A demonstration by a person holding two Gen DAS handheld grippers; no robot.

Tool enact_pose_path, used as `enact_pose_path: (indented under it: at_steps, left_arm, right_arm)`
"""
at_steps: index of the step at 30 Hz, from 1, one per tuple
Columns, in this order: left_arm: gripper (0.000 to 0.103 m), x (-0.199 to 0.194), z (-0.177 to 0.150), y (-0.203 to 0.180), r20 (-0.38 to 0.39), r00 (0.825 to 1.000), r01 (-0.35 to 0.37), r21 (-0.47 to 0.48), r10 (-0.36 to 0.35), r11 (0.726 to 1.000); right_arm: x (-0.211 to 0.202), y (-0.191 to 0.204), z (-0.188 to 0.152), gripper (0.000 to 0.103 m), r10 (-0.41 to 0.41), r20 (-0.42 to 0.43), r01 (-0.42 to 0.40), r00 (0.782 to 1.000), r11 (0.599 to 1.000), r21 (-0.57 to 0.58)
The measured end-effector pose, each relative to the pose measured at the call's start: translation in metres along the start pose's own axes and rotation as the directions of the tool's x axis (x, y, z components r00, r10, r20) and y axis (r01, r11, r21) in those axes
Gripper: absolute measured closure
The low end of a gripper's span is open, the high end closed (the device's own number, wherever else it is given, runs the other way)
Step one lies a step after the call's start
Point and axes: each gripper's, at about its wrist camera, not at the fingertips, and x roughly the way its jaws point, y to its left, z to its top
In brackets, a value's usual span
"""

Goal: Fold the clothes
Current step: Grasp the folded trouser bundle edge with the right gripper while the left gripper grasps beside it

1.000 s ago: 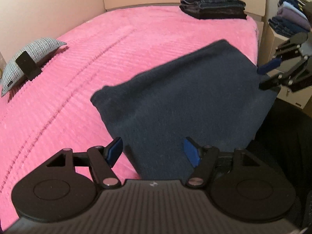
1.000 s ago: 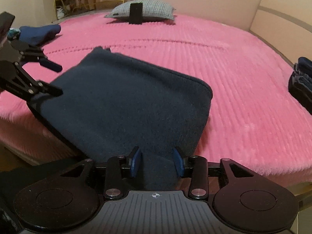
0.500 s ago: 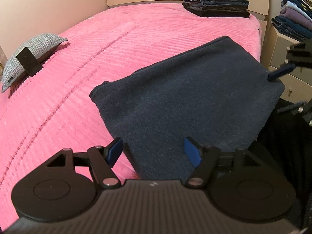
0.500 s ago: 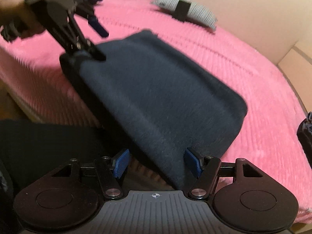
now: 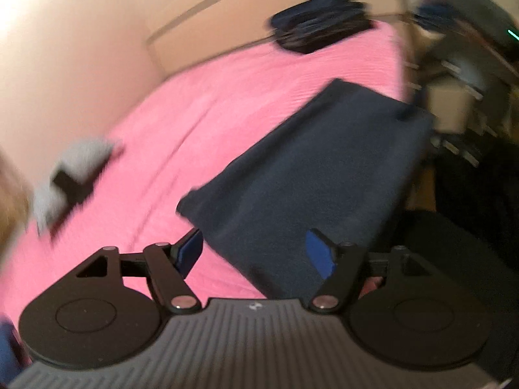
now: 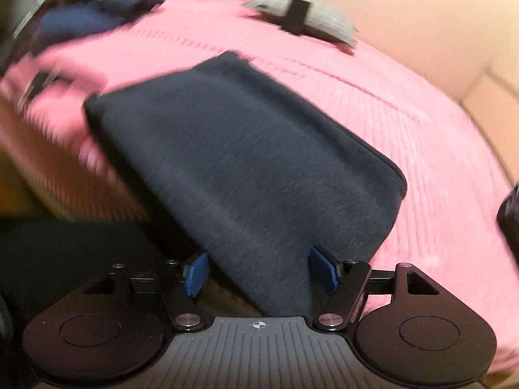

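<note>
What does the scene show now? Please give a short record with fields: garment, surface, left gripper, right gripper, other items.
garment: folded dark garment, flat at the bed edge
surface: pink bedspread
left gripper: open, jaws just widened, grips nothing
right gripper: open, jaws just widened, fabric edge between them
other items: stack of folded clothes, grey pillow

Dim warm light, heavy motion blur

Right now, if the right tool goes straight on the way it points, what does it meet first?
Probably the folded dark navy fleece garment, lying between the open right tool fingers on the pink bedspread.
</note>
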Motion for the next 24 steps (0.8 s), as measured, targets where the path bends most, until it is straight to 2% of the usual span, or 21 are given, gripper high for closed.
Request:
enact_pose_path:
  at_steps: [2,4,6,8,10,11,12,13,15,19,21,24]
  left_arm:
    - [0.027,-0.005,-0.003,-0.024,0.020,1.000,0.008,0.133,-0.011,0.991]
    - [0.027,-0.005,-0.007,-0.047,0.024,0.999,0.018,0.253,-0.025,0.967]
    - [0.027,0.005,-0.010,-0.067,0.000,1.000,0.028,0.332,-0.029,0.943]
    - [0.027,0.018,-0.014,-0.084,-0.025,1.000,0.022,0.396,-0.013,0.918]
    - [0.028,0.030,-0.018,-0.094,-0.046,0.999,0.011,0.439,0.010,0.898]
    - [0.030,0.036,-0.019,-0.097,-0.061,0.998,0.011,0.449,0.019,0.894]
    - [0.030,0.039,-0.019,-0.096,-0.070,0.997,0.013,0.444,0.020,0.896]
    - [0.030,0.041,-0.018,-0.094,-0.074,0.997,0.018,0.427,0.015,0.904]
    - [0.030,0.042,-0.015,-0.086,-0.077,0.997,0.032,0.366,-0.004,0.930]
    - [0.030,0.044,-0.009,-0.064,-0.079,0.996,0.050,0.236,-0.032,0.970]
    - [0.030,0.045,-0.006,-0.052,-0.080,0.995,0.070,0.169,-0.057,0.983]
    - [0.030,0.045,-0.003,-0.037,-0.076,0.993,0.095,0.077,-0.089,0.993]
  right_arm:
    - [0.000,-0.012,0.004,0.034,0.019,0.013,-0.019,1.000,0.998,0.061]
    - [0.000,-0.020,0.007,0.034,0.031,0.021,-0.033,0.999,0.995,0.100]
    - [-0.001,-0.024,0.009,0.034,0.036,0.021,-0.038,0.999,0.993,0.111]
    - [-0.004,-0.019,0.009,0.033,0.022,0.012,-0.023,1.000,0.997,0.076]
    - [-0.007,-0.008,0.006,0.033,-0.010,0.007,0.010,1.000,1.000,-0.011]
    - [-0.010,0.000,0.003,0.027,-0.033,0.012,0.034,0.999,0.996,-0.079]
    - [-0.011,0.011,-0.002,0.018,-0.062,0.026,0.065,0.998,0.986,-0.154]
    - [-0.012,0.021,-0.007,0.005,-0.084,0.046,0.092,0.995,0.969,-0.229]
    - [-0.014,0.038,-0.019,0.004,-0.115,0.079,0.136,0.990,0.922,-0.363]
    - [0.001,0.058,-0.034,0.004,-0.177,0.079,0.191,0.981,0.817,-0.544]
    - [0.012,0.067,-0.039,0.005,-0.199,0.080,0.204,0.977,0.755,-0.623]
    - [0.027,0.074,-0.049,0.005,-0.205,0.096,0.212,0.974,0.682,-0.699]
